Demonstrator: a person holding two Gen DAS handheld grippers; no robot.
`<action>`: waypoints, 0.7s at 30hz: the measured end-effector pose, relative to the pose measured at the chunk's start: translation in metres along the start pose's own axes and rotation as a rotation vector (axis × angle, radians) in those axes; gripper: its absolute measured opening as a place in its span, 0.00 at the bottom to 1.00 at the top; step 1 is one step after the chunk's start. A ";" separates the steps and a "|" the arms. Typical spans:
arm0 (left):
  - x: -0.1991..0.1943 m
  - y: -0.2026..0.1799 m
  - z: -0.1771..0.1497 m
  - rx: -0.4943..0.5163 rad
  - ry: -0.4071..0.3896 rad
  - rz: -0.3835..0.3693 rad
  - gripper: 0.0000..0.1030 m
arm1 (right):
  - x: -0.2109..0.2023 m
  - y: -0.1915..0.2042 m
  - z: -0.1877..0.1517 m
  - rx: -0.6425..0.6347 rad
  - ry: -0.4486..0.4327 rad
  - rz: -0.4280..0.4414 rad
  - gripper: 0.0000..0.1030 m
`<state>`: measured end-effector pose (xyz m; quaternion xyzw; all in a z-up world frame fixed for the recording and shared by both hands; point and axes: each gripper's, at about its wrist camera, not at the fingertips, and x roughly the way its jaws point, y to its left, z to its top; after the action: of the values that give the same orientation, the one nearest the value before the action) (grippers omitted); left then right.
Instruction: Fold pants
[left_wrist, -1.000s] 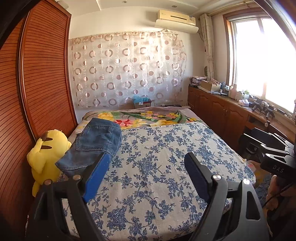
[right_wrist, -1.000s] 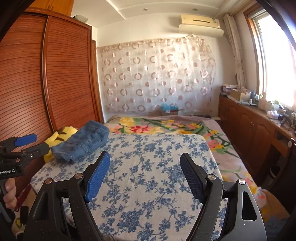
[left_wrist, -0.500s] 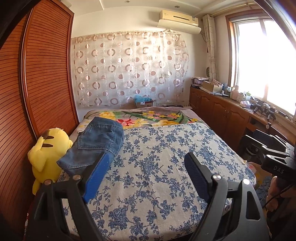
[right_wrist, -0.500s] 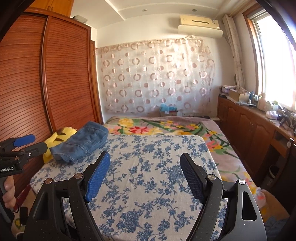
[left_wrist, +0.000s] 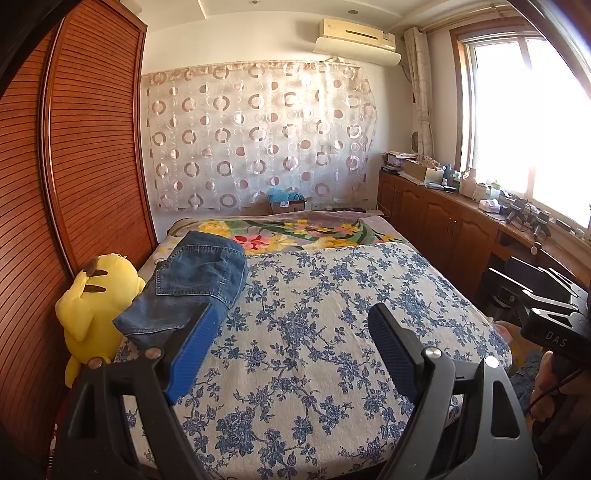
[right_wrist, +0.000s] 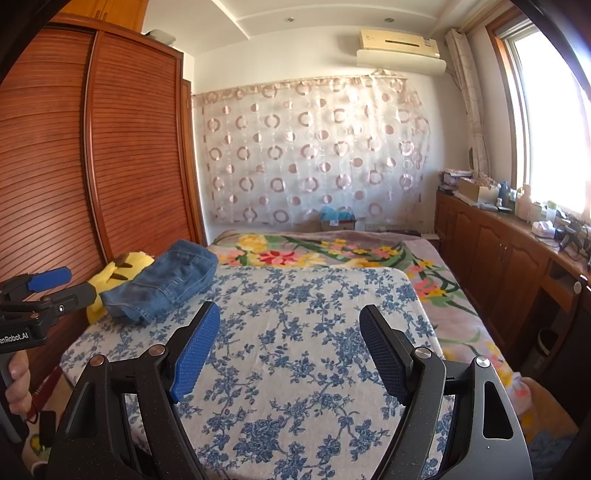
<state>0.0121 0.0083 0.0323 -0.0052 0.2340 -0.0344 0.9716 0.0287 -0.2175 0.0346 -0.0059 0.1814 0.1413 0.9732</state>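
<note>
Folded blue denim pants (left_wrist: 192, 284) lie in a compact bundle on the left side of the bed, next to a yellow plush; they also show in the right wrist view (right_wrist: 166, 282). My left gripper (left_wrist: 291, 325) is open and empty, held above the blue-flowered bedspread (left_wrist: 314, 332), with its left finger just in front of the pants. My right gripper (right_wrist: 290, 325) is open and empty above the middle of the bedspread (right_wrist: 295, 354), to the right of the pants. The left gripper also appears at the left edge of the right wrist view (right_wrist: 40, 291).
A yellow plush toy (left_wrist: 92, 306) sits between the bed's left edge and the wooden wardrobe (left_wrist: 74, 166). A bright floral blanket (left_wrist: 288, 232) covers the bed's far end. Wooden cabinets (left_wrist: 443, 229) with clutter run under the window at right.
Both grippers have pulled back and risen slightly, staying open. The pants have not moved.
</note>
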 end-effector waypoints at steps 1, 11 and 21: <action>0.000 0.000 0.000 -0.001 0.000 0.000 0.82 | 0.000 0.000 0.000 0.000 0.000 -0.001 0.78; -0.001 0.000 -0.001 -0.003 0.002 -0.001 0.82 | 0.000 0.000 0.000 -0.001 0.000 -0.002 0.78; -0.002 0.001 -0.001 -0.005 -0.001 -0.002 0.82 | 0.000 0.000 0.000 0.000 0.000 -0.001 0.78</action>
<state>0.0100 0.0092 0.0322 -0.0078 0.2337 -0.0347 0.9717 0.0287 -0.2176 0.0347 -0.0059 0.1815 0.1410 0.9732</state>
